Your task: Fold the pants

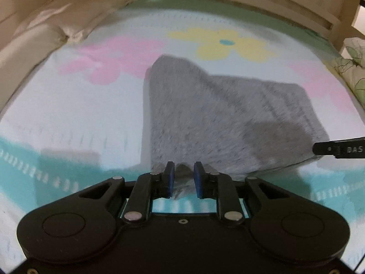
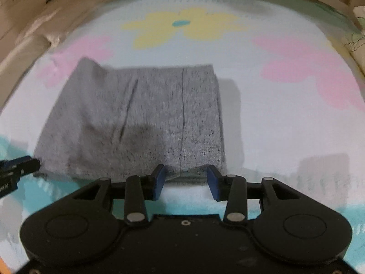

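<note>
Grey pants (image 1: 212,118) lie folded into a compact block on the flowered bedsheet (image 1: 68,114), near edge bunched. Left gripper (image 1: 183,178) and right gripper (image 2: 185,179) straddle that edge, jaws spread with cloth loose between them; likely letting go.

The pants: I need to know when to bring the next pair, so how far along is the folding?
Done: the grey pants already lie as a compact folded block on the flowered sheet. In hand: the left tongs and right tongs stand open at its near edge, cloth between the pads, not pinched. Left: perhaps one more fold or tidying.
</note>
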{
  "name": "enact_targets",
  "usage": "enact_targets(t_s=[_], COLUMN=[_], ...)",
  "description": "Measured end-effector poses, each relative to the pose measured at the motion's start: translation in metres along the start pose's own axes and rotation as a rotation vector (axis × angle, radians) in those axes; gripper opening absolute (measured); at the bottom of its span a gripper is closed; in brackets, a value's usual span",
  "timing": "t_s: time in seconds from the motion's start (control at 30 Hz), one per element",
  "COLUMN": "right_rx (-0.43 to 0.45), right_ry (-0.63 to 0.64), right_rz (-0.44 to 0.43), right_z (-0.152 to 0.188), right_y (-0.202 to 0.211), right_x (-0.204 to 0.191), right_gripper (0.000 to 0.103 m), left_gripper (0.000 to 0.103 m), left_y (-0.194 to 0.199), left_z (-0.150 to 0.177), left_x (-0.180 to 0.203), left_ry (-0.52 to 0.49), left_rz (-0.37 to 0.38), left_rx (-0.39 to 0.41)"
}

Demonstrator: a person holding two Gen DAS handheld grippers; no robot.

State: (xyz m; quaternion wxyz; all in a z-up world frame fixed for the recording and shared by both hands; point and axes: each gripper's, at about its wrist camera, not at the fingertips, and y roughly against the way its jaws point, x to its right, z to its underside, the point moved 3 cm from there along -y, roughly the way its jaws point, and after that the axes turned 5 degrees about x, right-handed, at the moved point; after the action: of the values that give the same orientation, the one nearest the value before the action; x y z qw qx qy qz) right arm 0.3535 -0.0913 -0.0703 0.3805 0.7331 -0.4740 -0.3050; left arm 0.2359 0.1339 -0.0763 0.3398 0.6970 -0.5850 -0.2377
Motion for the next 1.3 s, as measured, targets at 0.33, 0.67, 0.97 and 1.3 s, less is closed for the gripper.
enact_targets(t_s=[0.33,0.67,0.97,1.3], right_rx=[0.04,0.108,0.132,0.13], right_ry=[0.013,0.04,-0.008,0.028], right_rz=[0.072,0.047,0.073,0.113], right_z=[0.001,-0.011,0.004,0.01], right_y=[0.052,0.103,0.108,0.104], right_x=[-0.022,-0.045,-0.043,-0.036], right_gripper=[0.043,0.043,0.043,0.043], left_gripper=[0.03,0.045,0.045,0.045], left_y=[0.035,0.066,0.065,0.051], left_z=[-0.03,-0.042,-0.031,-0.017], left_x=[0.03,0.032,0.036,0.044], left_ry=[-0.017,0.017,0.022,0.024], left_rz=[-0.009,-0.039,-0.03,-0.021], left_rx=[0.063,0.1,0.099,0.021])
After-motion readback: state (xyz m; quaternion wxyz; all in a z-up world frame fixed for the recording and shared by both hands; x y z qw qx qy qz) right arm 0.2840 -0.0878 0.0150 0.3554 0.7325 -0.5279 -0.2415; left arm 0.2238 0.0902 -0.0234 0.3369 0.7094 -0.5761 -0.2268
